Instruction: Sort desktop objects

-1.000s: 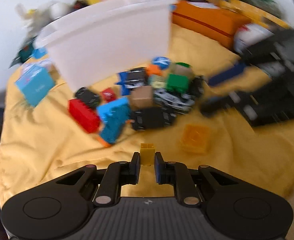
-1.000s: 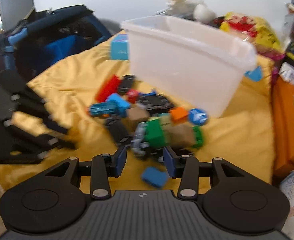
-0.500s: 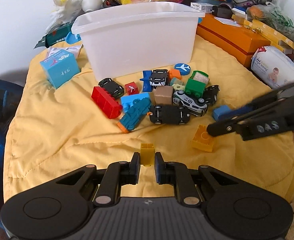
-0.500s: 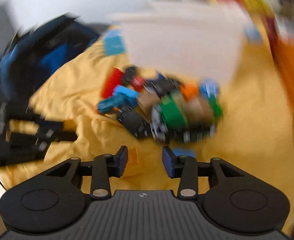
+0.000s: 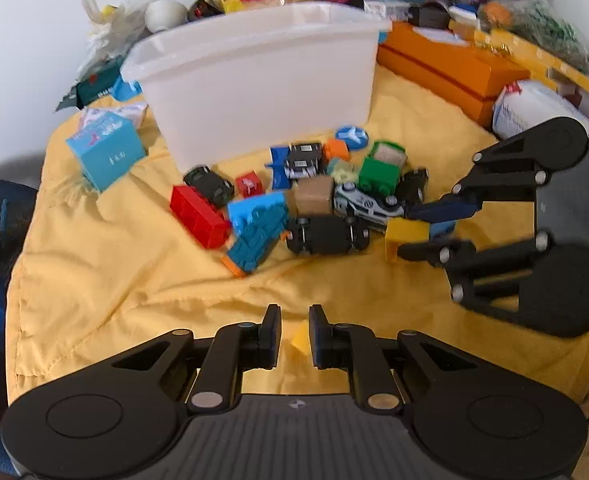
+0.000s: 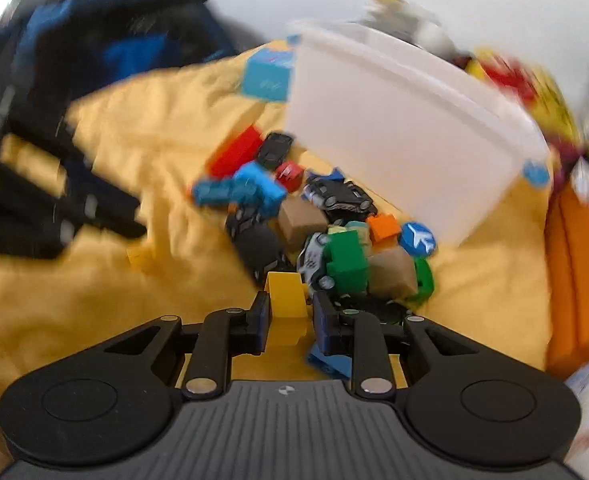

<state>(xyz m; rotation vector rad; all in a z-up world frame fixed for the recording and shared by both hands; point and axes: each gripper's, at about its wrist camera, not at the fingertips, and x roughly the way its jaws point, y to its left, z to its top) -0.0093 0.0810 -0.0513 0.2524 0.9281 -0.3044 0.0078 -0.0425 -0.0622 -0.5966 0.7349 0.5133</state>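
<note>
My left gripper (image 5: 295, 334) is shut on a small yellow brick (image 5: 299, 340) just above the yellow cloth (image 5: 114, 280). At the right of the left wrist view, my right gripper (image 5: 414, 232) has its jaws closing on a larger yellow brick (image 5: 408, 234), which stands tipped on its side. The right wrist view shows that brick (image 6: 288, 296) between the pads of the right gripper (image 6: 290, 320). A pile of toy cars and blocks (image 5: 314, 200) lies in front of the white bin (image 5: 262, 92). The left gripper (image 6: 94, 212) appears blurred at the left.
A teal box (image 5: 106, 152) sits left of the bin, an orange box (image 5: 446, 68) and a wipes pack (image 5: 534, 108) to its right. A blue brick (image 6: 330, 360) lies under my right gripper. A dark blue chair (image 6: 126, 52) stands beyond the cloth's edge.
My right gripper came in from the right, narrowed its jaws around the larger yellow brick and tipped it up. The left gripper stayed put; its small brick sits lower between the fingers.
</note>
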